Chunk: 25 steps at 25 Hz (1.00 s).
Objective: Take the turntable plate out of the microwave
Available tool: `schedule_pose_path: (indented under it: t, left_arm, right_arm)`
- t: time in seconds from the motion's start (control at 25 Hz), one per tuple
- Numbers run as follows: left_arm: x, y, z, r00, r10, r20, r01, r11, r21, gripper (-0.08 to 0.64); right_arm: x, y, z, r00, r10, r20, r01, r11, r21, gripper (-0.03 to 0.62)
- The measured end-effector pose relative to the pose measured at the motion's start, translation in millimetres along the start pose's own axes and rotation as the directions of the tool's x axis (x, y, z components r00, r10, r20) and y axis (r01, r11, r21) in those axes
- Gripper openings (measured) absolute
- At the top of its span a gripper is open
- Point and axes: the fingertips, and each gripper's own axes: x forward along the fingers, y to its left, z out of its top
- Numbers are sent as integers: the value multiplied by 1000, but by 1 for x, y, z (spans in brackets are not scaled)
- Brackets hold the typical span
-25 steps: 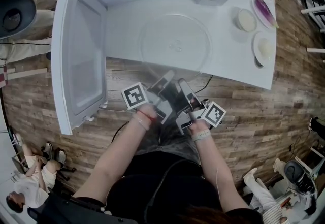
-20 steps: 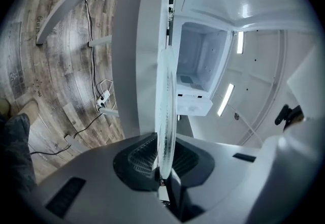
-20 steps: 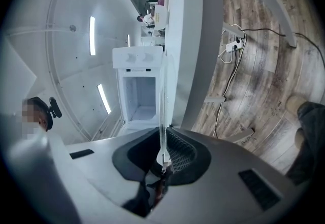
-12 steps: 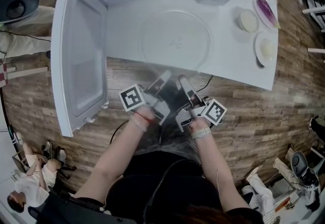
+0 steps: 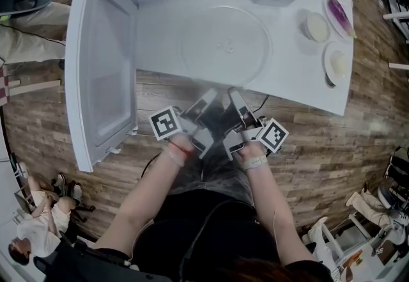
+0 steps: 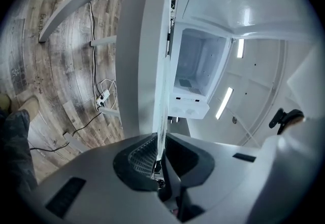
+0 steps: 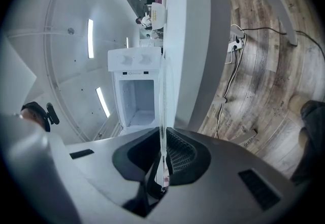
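Both the left gripper and right gripper clamp the turntable plate by its near rim at the table front edge; unequal pull could slip the glass free.

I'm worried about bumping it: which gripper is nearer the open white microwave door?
Left. The left gripper clamps the near rim of the clear round glass turntable plate on the side toward the white microwave door; the right gripper clamps it just beyond, farther away.
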Motion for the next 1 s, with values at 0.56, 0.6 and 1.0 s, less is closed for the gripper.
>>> schedule_pose_path:
  t: [0.56, 0.6, 1.0]
  left_arm:
    - [3, 1, 6, 1000, -21, 20, 22, 999, -40, 36]
    - [3, 1, 6, 1000, -21, 21, 21, 999, -42, 35]
    - [5, 1, 5, 999, -17, 29, 18, 998, -58, 37]
  right_arm:
    - [6, -2, 3, 1000, -11, 7, 11, 1000, 18, 51]
    - [6, -2, 3, 1000, -9, 7, 9, 1000, 21, 51]
    - [4, 2, 6, 1000, -1, 19, 0, 1000, 20, 52]
